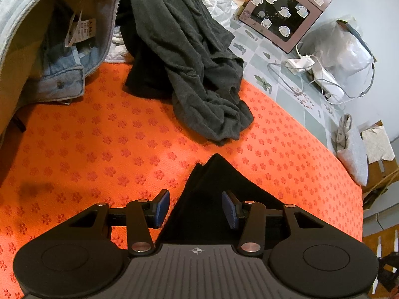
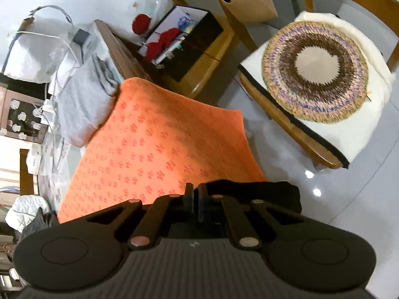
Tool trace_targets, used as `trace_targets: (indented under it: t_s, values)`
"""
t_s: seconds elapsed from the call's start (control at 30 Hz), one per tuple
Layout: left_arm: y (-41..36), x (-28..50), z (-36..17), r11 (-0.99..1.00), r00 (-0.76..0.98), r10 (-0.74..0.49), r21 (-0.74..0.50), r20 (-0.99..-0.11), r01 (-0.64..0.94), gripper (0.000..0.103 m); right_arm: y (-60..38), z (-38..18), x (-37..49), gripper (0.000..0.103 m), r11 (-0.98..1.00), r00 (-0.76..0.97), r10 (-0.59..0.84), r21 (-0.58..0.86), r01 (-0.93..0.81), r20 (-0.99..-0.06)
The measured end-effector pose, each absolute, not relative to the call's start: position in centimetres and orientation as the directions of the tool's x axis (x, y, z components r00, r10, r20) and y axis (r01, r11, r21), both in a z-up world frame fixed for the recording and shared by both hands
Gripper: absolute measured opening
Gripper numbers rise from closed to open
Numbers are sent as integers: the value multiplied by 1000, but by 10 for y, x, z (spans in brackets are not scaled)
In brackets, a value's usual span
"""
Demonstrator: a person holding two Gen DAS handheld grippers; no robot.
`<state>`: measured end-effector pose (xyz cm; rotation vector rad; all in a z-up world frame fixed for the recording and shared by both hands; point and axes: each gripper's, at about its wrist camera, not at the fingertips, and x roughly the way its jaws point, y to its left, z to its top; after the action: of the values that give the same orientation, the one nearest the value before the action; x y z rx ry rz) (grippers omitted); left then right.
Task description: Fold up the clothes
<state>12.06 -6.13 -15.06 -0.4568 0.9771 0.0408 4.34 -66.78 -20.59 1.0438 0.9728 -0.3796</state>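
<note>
The black cloth (image 1: 214, 194) lies on the orange mat (image 1: 99, 149) at the near counter edge, one pointed corner reaching up between the left tongs (image 1: 197, 209). Those stand half-open astride it, pads clear, likely poised to pinch. The right tongs (image 2: 195, 199) are closed beside the cloth's other end (image 2: 261, 189); whether they pinch it, I cannot tell. Grey garment (image 1: 194, 69) and jeans (image 1: 49, 49) wait behind.
</note>
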Motion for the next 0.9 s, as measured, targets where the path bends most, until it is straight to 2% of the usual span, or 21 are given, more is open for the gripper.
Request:
trace_targets:
  t_s: [0.13,0.2,0.23,0.27,0.37,0.5,0.63,0.9]
  values:
    - [-58,124,-154,911,557,-170,-345,-813,-225,49,-666,-217,55,10,524,499,160,501,689,-852]
    - [-59,127,-157,915,547,-187,-347,-816,-205,49,-662,-215,57,25,564,483,147,474,676,-863]
    - [-60,129,-158,919,545,-195,-346,-816,-189,49,-660,-214,57,39,584,476,140,460,668,-868]
    - [-62,131,-159,923,543,-203,-344,-814,-170,49,-657,-210,57,47,607,476,131,450,655,-870]
    - [-69,139,-165,934,530,-235,-341,-815,-110,50,-652,-196,51,57,654,485,121,438,618,-866]
    - [-77,143,-171,952,517,-203,-291,-831,-95,50,-647,-180,39,58,677,496,120,436,593,-860]
    - [-72,129,-167,943,508,-193,-301,-839,-139,51,-641,-164,16,61,676,514,112,445,588,-850]
    - [-56,98,-170,849,459,-235,-411,-857,-333,54,-631,-155,-38,66,634,525,107,465,618,-845]
